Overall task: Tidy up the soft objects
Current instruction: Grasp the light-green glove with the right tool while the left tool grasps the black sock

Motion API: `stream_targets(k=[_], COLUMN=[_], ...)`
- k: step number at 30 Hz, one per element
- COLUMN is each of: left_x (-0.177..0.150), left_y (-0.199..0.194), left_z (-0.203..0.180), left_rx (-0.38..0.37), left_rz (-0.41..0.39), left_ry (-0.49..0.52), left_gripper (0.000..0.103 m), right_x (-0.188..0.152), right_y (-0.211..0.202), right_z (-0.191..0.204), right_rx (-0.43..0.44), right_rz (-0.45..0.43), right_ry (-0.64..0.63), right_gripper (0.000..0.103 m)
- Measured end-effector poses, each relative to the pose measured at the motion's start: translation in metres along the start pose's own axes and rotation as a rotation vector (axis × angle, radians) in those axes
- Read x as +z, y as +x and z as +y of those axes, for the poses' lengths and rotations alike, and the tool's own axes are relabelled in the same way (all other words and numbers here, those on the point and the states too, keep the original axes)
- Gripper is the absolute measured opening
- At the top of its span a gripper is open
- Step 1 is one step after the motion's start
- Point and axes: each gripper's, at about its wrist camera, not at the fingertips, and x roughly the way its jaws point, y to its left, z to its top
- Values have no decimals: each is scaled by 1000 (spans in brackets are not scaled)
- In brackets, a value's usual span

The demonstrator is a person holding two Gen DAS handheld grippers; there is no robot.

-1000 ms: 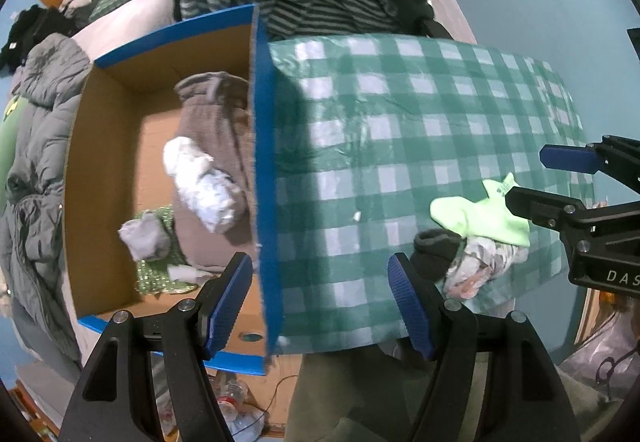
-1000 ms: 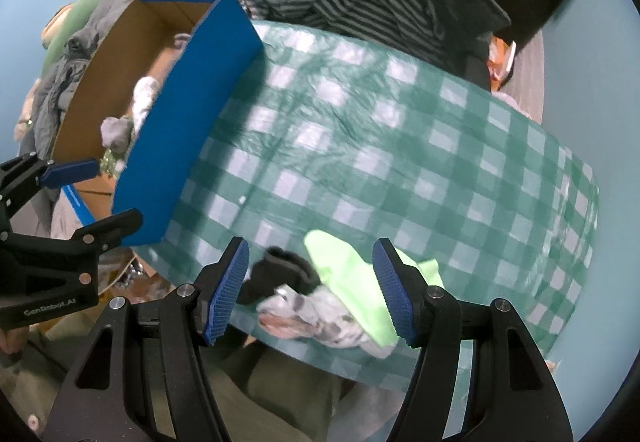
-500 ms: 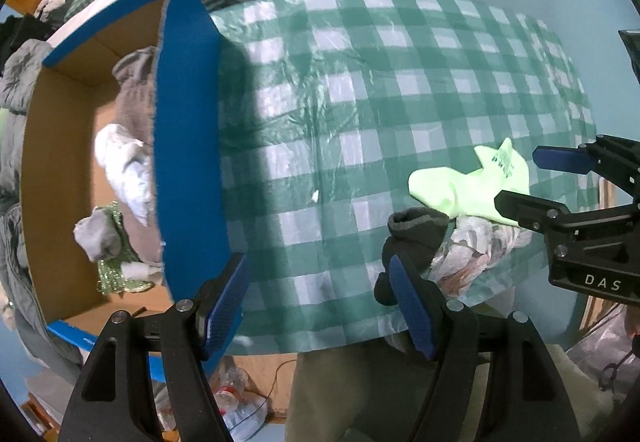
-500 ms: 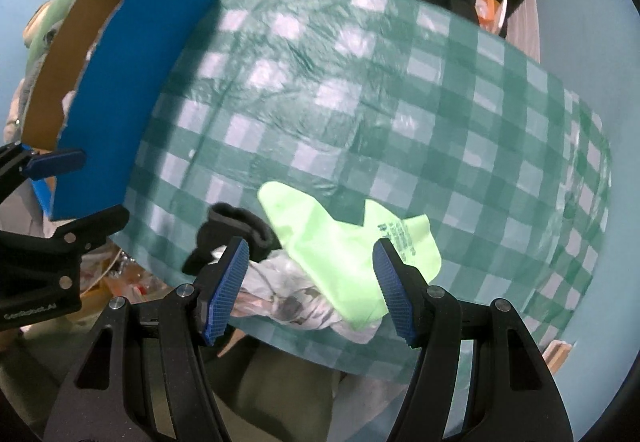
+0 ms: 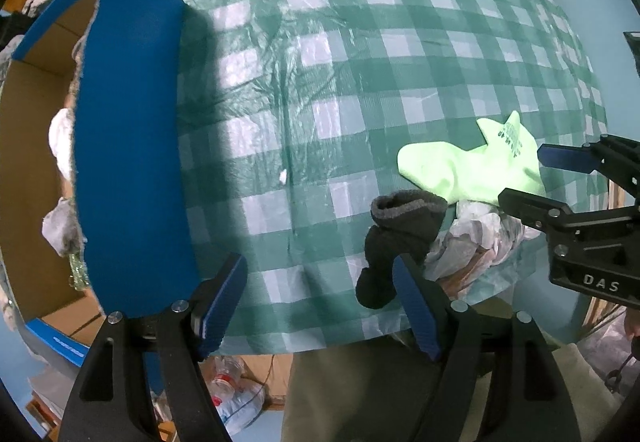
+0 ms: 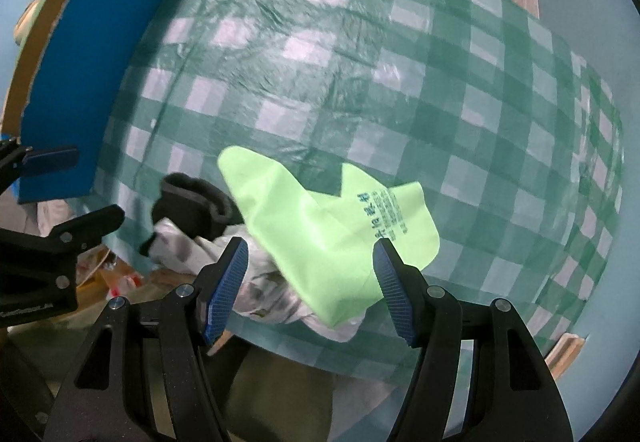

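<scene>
Your right gripper (image 6: 310,276) gapes wide over the green cloth (image 6: 320,226), gripping nothing. Your left gripper (image 5: 318,292) is equally wide and empty above the checked tablecloth (image 5: 360,61), beside the blue box (image 5: 128,145).

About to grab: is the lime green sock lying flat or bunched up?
Mostly flat. The lime green sock lies spread on the green checked tablecloth, its near end draped over the crumpled white-grey cloth.

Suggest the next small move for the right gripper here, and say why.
Probably lower the right gripper and close on the green sock. Its jaws are open, empty and straddle the sock, which lies on top of the small pile at the near table edge. The left gripper is open too.
</scene>
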Motion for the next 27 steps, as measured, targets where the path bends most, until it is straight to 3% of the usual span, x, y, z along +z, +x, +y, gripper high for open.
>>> stream_targets(k=[13,16,20,27], left_x=[1,4,7,9], left_y=[27,34,37,41], left_z=[-24,-30,-35,-40], left_rx=[-2,-3,-8,-11], left_rz=[39,47,49,43], left_ry=[21,24,26,27], left_gripper=[77,77,79,80], right_x=[-12,-15,-15,-15], right_y=[40,35,30,17], right_z=[-7,-14,-28,-64], right_rx=[-27,-35,-27,-39], right_rz=[22,-2,-30,-80], right_ry=[2,17,56,151], right_gripper=[65,51,20,16])
